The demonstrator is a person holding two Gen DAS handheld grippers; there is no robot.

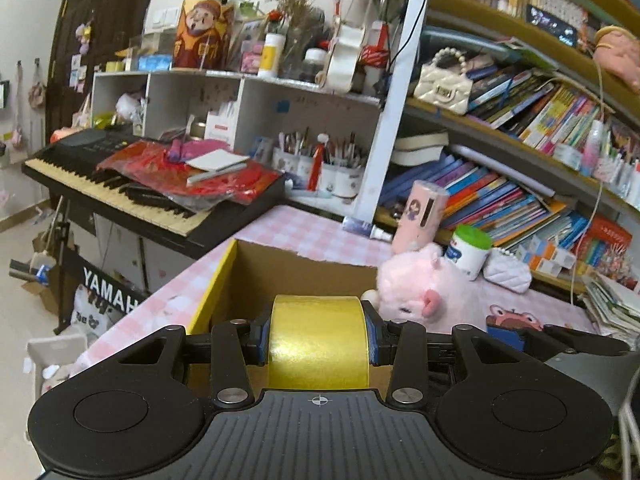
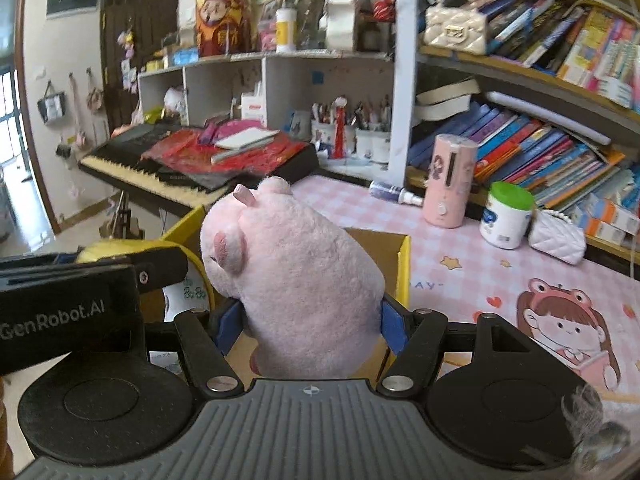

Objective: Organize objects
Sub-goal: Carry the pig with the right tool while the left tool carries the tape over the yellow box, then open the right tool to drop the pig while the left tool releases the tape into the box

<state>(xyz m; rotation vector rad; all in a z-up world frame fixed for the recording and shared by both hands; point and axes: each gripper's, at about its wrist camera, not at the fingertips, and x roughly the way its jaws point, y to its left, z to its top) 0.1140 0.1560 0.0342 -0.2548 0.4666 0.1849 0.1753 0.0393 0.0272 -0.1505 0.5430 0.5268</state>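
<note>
Left claw (image 1: 319, 340): clamped across the flat sides of a yellow tape roll (image 1: 319, 344), so the roll cannot spin loose.
Right claw (image 2: 311, 320): squeezing a pink plush pig (image 2: 296, 288) at its soft body.
Cardboard box (image 1: 280, 276): open, just ahead of and below both claws, likely the drop spot.
Worktop (image 2: 460, 272): pink checked cloth, beyond the box.

We see glossy yellow tape roll (image 1: 318, 344), fuzzy pink plush pig (image 2: 300, 288), matt brown cardboard box (image 1: 304, 276), matt black plastic gripper bodies, and a smooth printed checked table cover (image 2: 472, 276).
</note>
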